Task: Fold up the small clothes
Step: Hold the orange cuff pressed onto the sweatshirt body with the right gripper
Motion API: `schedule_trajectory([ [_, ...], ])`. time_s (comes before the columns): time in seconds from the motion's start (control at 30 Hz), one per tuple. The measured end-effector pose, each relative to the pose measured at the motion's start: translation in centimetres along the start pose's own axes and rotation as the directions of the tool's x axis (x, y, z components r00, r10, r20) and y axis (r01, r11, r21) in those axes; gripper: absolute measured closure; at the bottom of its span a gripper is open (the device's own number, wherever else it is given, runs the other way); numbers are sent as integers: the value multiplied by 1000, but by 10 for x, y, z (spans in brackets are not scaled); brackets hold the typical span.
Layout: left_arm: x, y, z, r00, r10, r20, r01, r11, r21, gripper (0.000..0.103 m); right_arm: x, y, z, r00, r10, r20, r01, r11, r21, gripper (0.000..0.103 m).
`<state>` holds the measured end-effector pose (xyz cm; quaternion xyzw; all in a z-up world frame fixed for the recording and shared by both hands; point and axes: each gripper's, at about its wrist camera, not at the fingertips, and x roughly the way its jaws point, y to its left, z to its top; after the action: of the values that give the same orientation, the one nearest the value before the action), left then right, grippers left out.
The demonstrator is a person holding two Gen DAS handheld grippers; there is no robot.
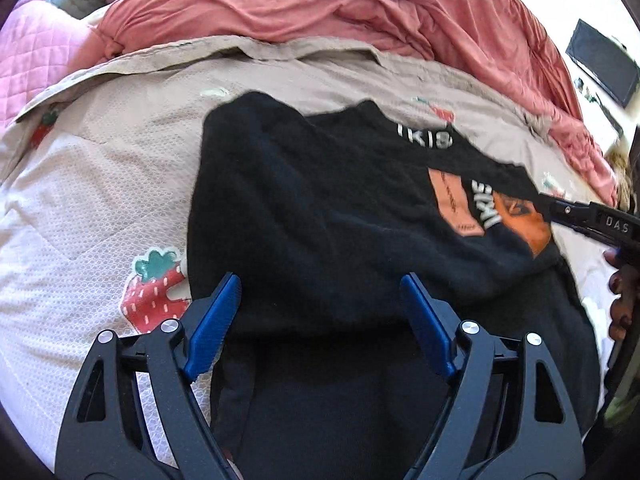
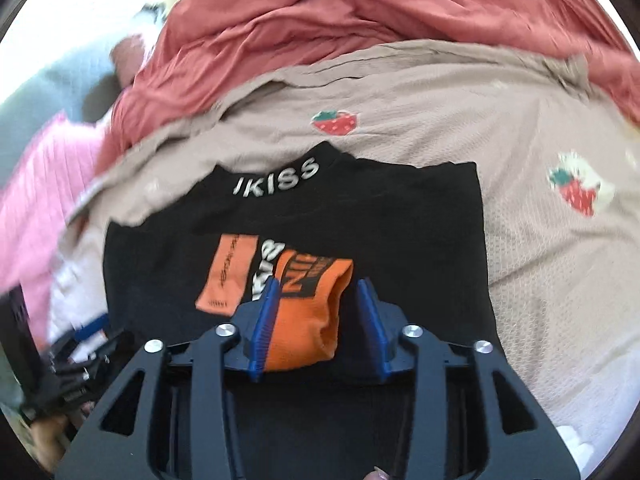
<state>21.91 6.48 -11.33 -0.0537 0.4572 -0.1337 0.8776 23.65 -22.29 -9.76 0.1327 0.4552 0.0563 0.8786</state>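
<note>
Beside black shirt (image 2: 400, 216) right edge, bare strawberry quilt (image 2: 540, 280).

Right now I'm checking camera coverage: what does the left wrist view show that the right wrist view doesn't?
Left wrist only: the left hand-held gripper, open over the black top's plain side, and a dark flat item far right. Right wrist only: the right hand-held gripper, open around an orange fold. Both: the top, strawberry sheet, salmon blanket.

Shirt (image 2: 360, 208) lies flat on strawberry sheet (image 2: 540, 280); bunched blanket (image 2: 360, 20) behind it; quilt (image 1: 32, 60) far left.
</note>
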Motion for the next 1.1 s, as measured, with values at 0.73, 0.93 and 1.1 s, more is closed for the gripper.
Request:
schedule_trajectory([
  [0.73, -21, -8, 13, 986, -128, 109, 129, 992, -4, 21, -15, -3, 27, 995, -91, 43, 96, 985, -146, 98],
  [0.93, -13, -15, 16, 991, -83, 103, 79, 996, 43, 21, 12, -13, 16, 974, -225, 4, 222, 958, -184, 98],
  [1.1, -4, -9, 16, 994, -70, 87, 68, 997, 28, 21, 22, -22, 12, 964, -267, -11, 260, 948, -181, 98],
])
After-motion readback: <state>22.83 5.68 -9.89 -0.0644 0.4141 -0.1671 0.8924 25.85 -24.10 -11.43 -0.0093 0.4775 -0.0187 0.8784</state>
